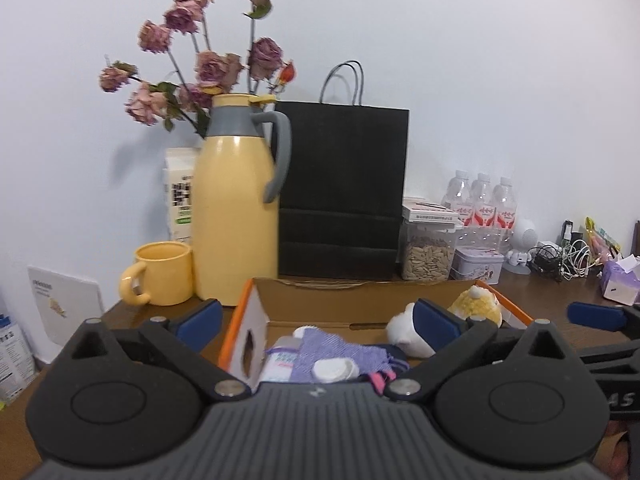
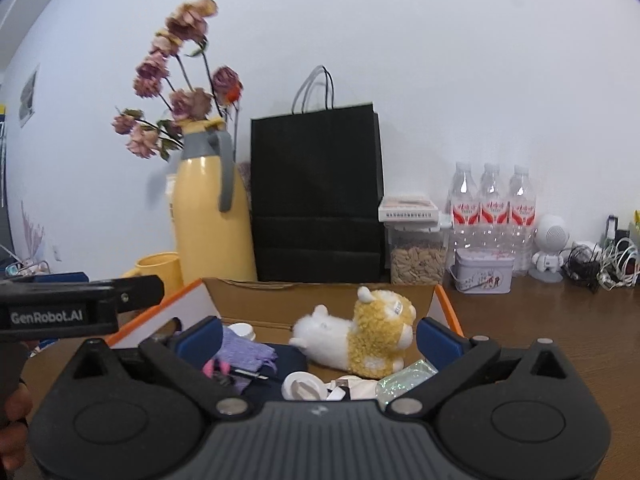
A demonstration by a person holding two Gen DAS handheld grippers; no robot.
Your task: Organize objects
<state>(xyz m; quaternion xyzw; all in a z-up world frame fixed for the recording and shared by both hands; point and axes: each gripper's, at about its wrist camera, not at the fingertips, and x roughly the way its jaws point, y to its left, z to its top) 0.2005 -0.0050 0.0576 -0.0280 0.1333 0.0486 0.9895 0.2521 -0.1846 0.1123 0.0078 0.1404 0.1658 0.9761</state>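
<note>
Your left gripper (image 1: 318, 322) hovers with its jaws spread wide and nothing between them, the blue pads straddling the near end of the cardboard box (image 1: 360, 294). Your right gripper (image 2: 320, 338) is the same: jaws wide apart, holding nothing, poised just above the box's near edge.

Inside the box, closest to you, lie a round white lid (image 2: 302, 388) and a crinkly clear wrapper (image 2: 404, 380) on the right side. On the left side you have a purple knitted cloth (image 2: 248, 350) with a small pink clip (image 2: 216, 368) beside it, resting on a dark blue item. In the left wrist view a white tube (image 1: 280, 362) sits against the box's left wall next to that cloth. Farther in, a plush alpaca (image 2: 360, 340), yellow and white, lies on its side across the middle of the box.

Behind the box on the desk (image 2: 540, 320), a yellow mug (image 1: 162, 274) stands just beside a yellow thermos jug (image 1: 236, 208). Dried roses (image 1: 200, 64) rise behind the jug. A black paper bag (image 1: 344, 192) stands upright to the jug's right, against the wall. Right of it you see a clear jar of seeds (image 2: 418, 260), a small tin (image 2: 484, 276), three water bottles (image 2: 492, 208), a white astronaut figure (image 2: 550, 248) and a tangle of cables (image 2: 600, 264).
</note>
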